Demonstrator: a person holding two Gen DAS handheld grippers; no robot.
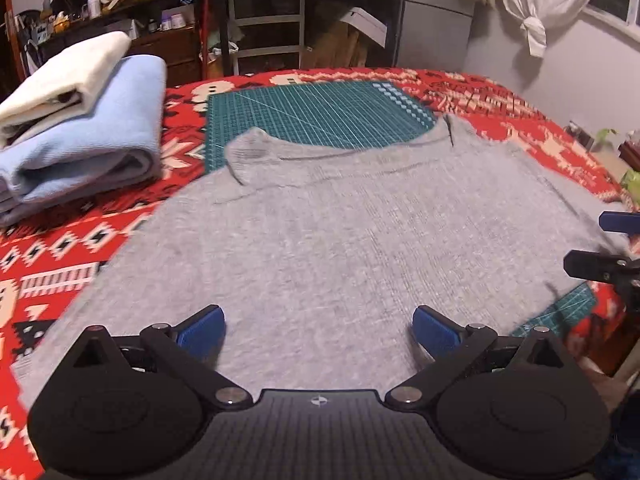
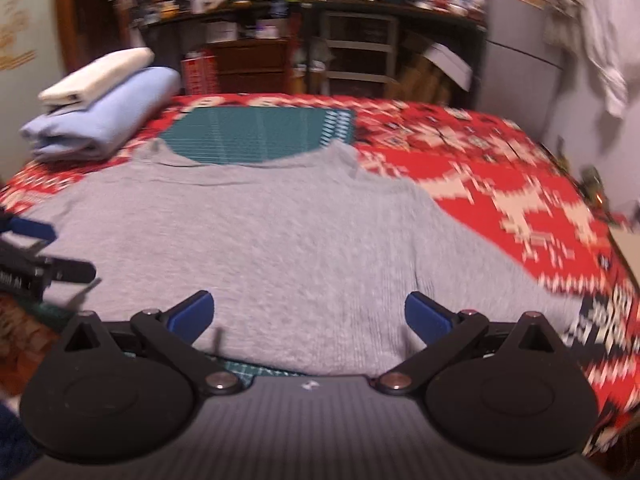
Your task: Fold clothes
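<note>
On the table: grey knit sweater is lying spread flat, neckline toward the far side, partly covering a green gridded cutting mat that is sitting on a red patterned tablecloth.
Stack: folded light-blue garment with a folded cream garment on top is sitting far left, apart from the sweater.
Left gripper: hovering over the near hem area, blue pads wide apart, holding nothing.
Right gripper: also spread wide and empty, hanging over the near edge of the sweater, toward its right half; a strip of mat is showing just under the hem.
Contact: cannot tell if either gripper's pads are touching the knit; both views are motion-blurred.
Step (judged): lining up for a hem grasp; no fold made yet on this sweater.
Risk 1: pads pinching only the top layer, because the knit is thick and doubled, so the back layer is dragging and the fold is coming out skewed.
Risk 2: uneven grasp points left versus right, causing a crooked fold line.
Risk 3: snagging the tablecloth or mat edge along with the hem, since the hem is lying right on them.
Risk 4: left sleeve is trailing off toward the stack side and may bunch under the body.
</note>
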